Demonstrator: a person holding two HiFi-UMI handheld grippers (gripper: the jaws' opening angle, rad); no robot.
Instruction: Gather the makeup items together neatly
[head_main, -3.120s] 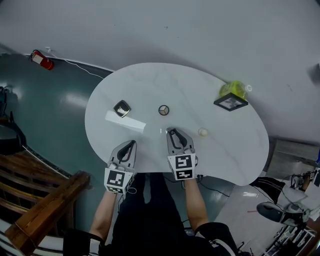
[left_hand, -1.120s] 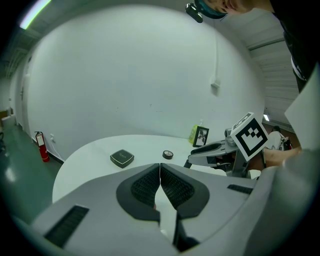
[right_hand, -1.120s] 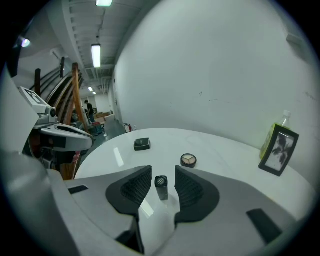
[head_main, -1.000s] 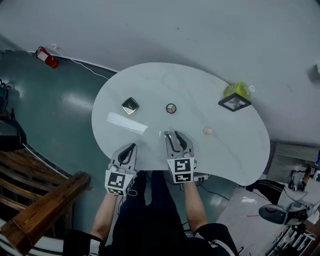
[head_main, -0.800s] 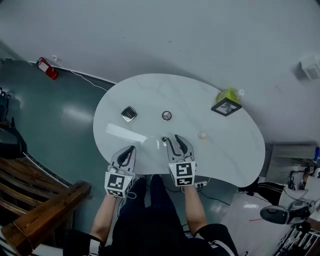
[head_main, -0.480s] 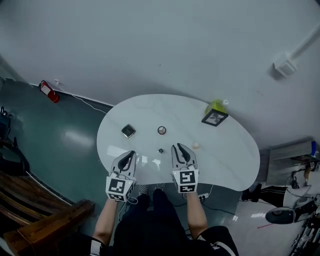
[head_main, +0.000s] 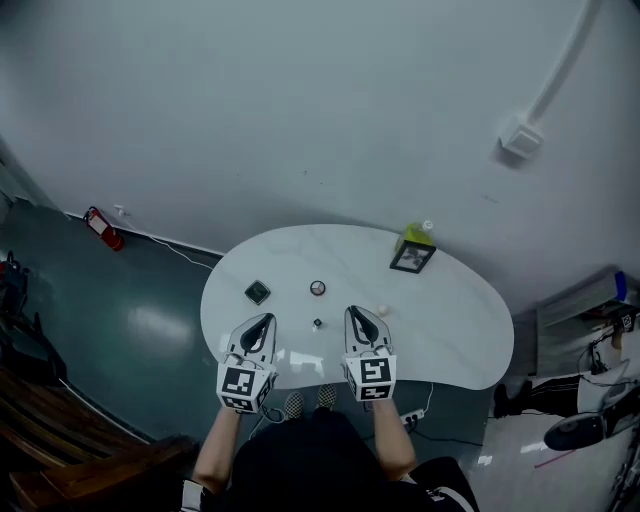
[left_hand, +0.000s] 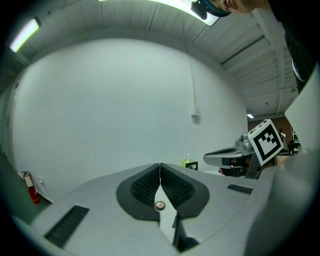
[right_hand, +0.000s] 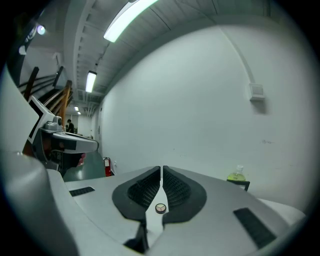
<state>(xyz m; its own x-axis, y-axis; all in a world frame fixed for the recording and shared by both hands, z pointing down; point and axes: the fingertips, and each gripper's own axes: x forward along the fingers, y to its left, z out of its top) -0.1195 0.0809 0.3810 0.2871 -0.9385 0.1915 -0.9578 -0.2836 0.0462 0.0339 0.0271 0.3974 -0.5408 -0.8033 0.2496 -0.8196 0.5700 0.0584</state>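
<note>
The white table (head_main: 450, 330) carries a square dark compact (head_main: 257, 292), a round eyeshadow palette (head_main: 317, 288), a tiny dark item (head_main: 317, 323) and a small cream ball (head_main: 381, 311). Both grippers hang in the air above the table's near edge, pointing almost level. My left gripper (head_main: 262, 322) (left_hand: 160, 167) is shut and empty. My right gripper (head_main: 357, 314) (right_hand: 161, 170) has just been closing and now stands shut with nothing between its pads. The round palette (left_hand: 160, 205) (right_hand: 160, 208) shows far below, through the gap under each pair of jaws.
A black picture frame (head_main: 411, 258) and a green bottle (head_main: 418, 236) stand at the table's far right. A red fire extinguisher (head_main: 100, 228) lies on the teal floor by the wall. A white wall box (head_main: 521, 138) sits high on the right.
Both grippers and the head camera have risen, so the table looks smaller. The right jaws went from open to shut. The tiny dark item stays on the table.
</note>
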